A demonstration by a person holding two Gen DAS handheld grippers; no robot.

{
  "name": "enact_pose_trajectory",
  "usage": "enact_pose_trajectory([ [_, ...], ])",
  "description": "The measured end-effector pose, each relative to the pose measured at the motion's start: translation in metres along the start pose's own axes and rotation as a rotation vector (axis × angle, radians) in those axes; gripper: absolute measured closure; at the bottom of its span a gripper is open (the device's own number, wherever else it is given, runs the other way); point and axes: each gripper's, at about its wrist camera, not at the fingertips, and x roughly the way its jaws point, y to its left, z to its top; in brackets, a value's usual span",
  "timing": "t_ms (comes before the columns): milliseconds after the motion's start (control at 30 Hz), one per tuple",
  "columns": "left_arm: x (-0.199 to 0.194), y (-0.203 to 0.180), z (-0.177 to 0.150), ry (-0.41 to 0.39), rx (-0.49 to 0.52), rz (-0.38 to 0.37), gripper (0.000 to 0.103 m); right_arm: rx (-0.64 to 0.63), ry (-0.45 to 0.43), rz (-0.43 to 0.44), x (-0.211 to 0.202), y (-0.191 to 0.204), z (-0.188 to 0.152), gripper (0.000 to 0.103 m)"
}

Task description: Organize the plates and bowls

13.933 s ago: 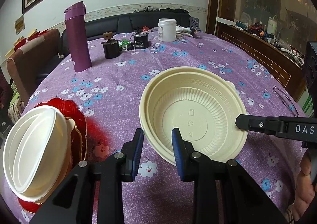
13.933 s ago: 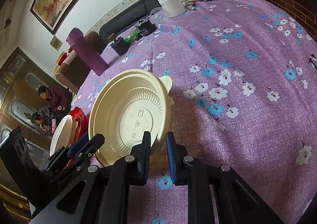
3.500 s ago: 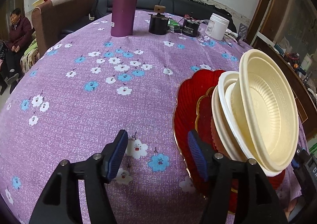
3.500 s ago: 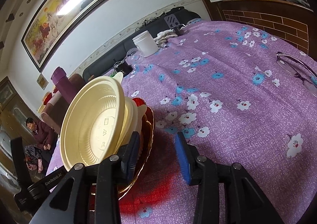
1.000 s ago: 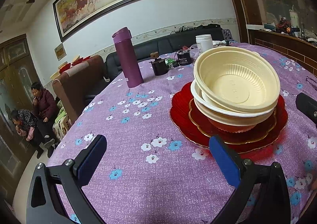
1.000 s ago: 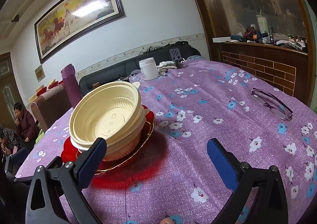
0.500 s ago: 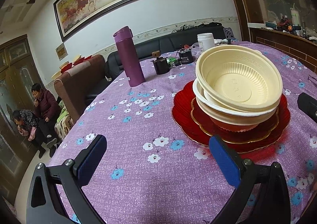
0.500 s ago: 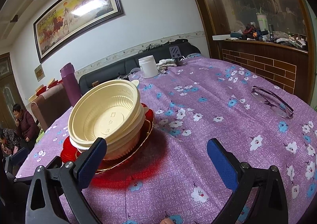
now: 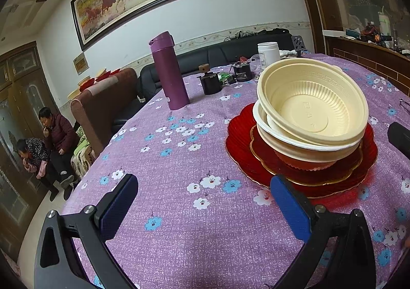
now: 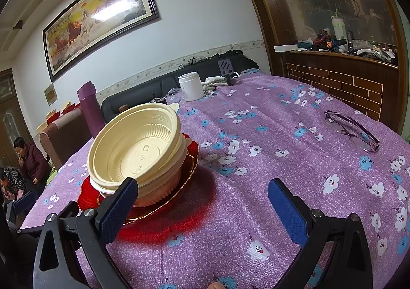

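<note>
The left gripper [image 9: 203, 208] hovered with its jaws spread wide and nothing between them. The right gripper [image 10: 202, 208] likewise hung wide apart, gripping nothing.

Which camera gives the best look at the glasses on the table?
The right wrist view. The glasses lie in full sight on the purple cloth, folded, well right of the bowl stack. The left wrist view catches only a sliver of them at its right edge.

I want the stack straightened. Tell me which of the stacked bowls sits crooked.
The top cream bowl: it tilts in the white bowl beneath, which sits level over the red bowl and red plates.
</note>
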Motion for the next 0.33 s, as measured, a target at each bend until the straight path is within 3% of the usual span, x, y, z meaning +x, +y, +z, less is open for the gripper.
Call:
enact_pose_trajectory([
  [333,0.0023,0.0028,-0.0011,0.006,-0.006,-0.004,0.000,0.001,0.000,0.000,-0.0001,0.0000,-0.0001,0.000],
])
